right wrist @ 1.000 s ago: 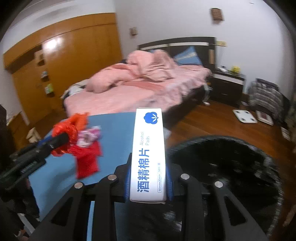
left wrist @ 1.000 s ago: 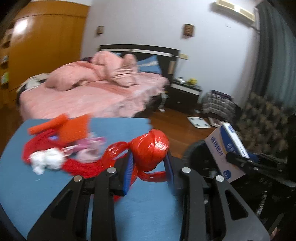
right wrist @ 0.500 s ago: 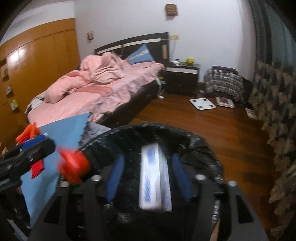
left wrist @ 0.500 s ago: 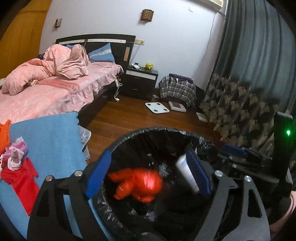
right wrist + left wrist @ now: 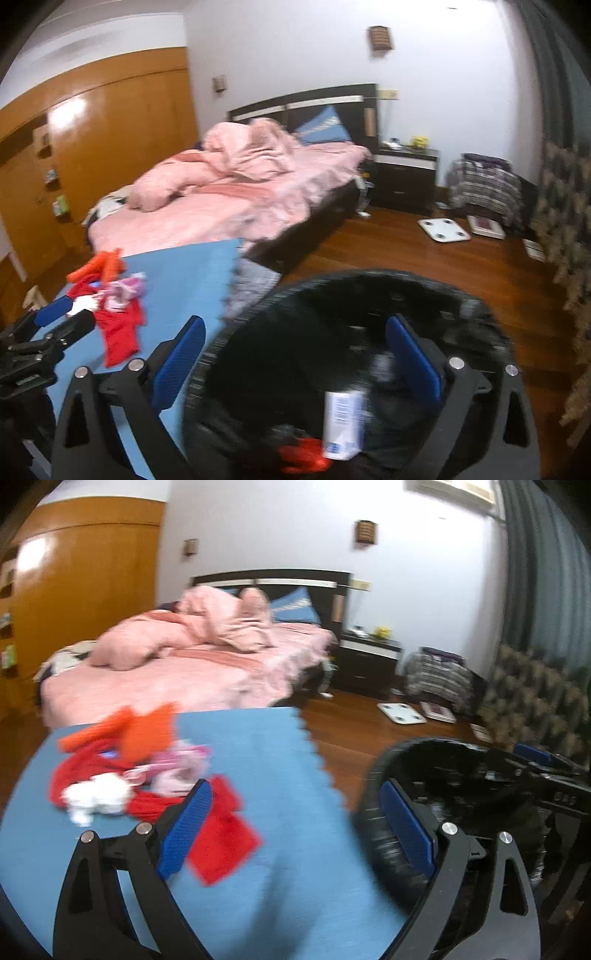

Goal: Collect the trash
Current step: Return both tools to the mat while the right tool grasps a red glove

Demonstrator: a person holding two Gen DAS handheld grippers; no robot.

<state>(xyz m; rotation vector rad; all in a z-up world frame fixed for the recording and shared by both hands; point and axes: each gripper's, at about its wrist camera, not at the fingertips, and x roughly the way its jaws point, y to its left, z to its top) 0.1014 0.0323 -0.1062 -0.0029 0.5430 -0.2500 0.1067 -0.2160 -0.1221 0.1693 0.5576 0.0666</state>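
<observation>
My left gripper (image 5: 295,829) hangs over the blue mat (image 5: 258,760), its jaws opening with nothing between them. Just beyond its left pad lies a trash pile (image 5: 122,775): red plastic, orange pieces, pink wrappers and a white tissue wad (image 5: 96,794). The black-lined bin (image 5: 424,744) stands right of the mat. My right gripper (image 5: 295,362) is over the bin (image 5: 369,275), jaws opening and empty. In the bin lie a white alcohol-pad box (image 5: 343,424) and a red bag (image 5: 303,454). The left gripper (image 5: 55,325) also shows at the right wrist view's left edge, near the pile (image 5: 114,306).
A bed with pink bedding (image 5: 192,664) stands behind the mat, with a dark nightstand (image 5: 369,664) to its right. A white scale (image 5: 443,229) lies on the wooden floor. A wooden wardrobe (image 5: 110,129) fills the left wall; curtains (image 5: 546,590) hang on the right.
A second ago my left gripper held the red bag and my right the white box. Both were let go over the bin and lie inside. My left gripper swung back toward the mat.
</observation>
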